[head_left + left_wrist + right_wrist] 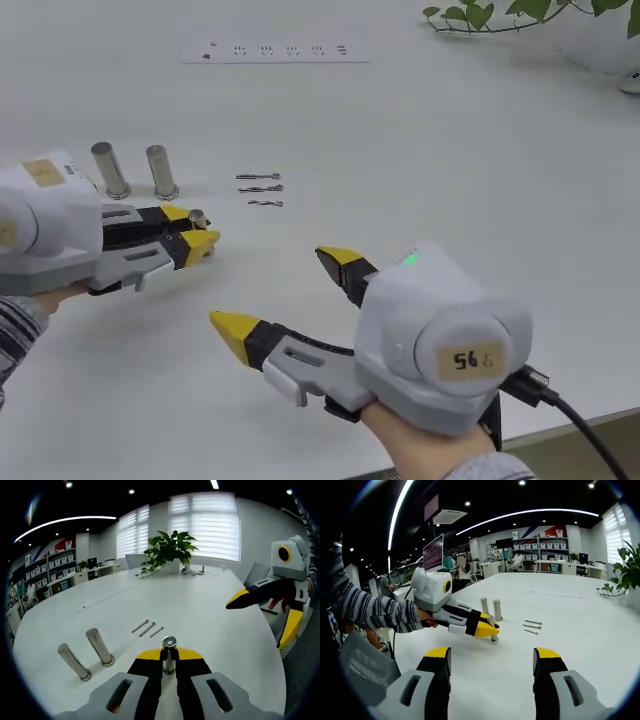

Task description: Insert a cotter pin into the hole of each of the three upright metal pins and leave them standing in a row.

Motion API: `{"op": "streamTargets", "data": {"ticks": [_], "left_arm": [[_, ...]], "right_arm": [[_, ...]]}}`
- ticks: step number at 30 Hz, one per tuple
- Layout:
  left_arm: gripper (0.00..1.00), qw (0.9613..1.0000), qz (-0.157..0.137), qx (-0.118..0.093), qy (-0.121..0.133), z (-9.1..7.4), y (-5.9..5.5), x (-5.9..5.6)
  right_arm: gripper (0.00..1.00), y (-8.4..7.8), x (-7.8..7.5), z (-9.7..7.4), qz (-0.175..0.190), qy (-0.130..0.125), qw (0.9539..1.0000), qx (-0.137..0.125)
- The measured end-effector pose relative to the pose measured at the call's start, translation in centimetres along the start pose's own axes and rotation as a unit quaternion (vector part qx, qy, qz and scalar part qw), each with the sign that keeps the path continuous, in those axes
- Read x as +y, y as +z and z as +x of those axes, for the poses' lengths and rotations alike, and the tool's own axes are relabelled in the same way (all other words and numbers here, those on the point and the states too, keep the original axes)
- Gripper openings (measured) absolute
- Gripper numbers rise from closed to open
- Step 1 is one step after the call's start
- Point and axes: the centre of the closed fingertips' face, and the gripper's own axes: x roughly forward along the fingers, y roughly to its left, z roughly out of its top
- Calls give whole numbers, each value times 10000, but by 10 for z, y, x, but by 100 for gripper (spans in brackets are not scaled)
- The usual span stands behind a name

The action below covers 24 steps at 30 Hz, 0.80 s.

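My left gripper (199, 229) (169, 656) is shut on one upright metal pin (169, 652) (197, 217) (491, 625), held between its yellow tips just above the white table. Two more metal pins (109, 170) (161, 172) (73, 661) (99, 646) (484, 605) (496, 609) stand side by side behind it. Three cotter pins (260, 189) (148, 628) (532, 626) lie in a small row on the table to the right of the pins. My right gripper (280, 300) (492, 661) is open with nothing between its fingers, nearer the front edge.
A white power strip (275, 50) lies at the far side of the table (450, 160). A potted plant (520, 15) (167, 550) stands at the far right corner. A cable (575, 420) trails from the right gripper over the table's front edge.
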Motion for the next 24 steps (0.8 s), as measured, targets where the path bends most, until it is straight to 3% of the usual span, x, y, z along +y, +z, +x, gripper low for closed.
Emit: {"op": "streamTargets", "data": {"ticks": [15,24], "left_arm": [[5,9991,209,212,-291,4,-12,-9],[6,9993,88,176,-331,1,-12,-8]], "right_arm": [[64,-1,-1,0,4,-22,10000,30],[64,-2,-4,0,49,-64,10000,53]]}}
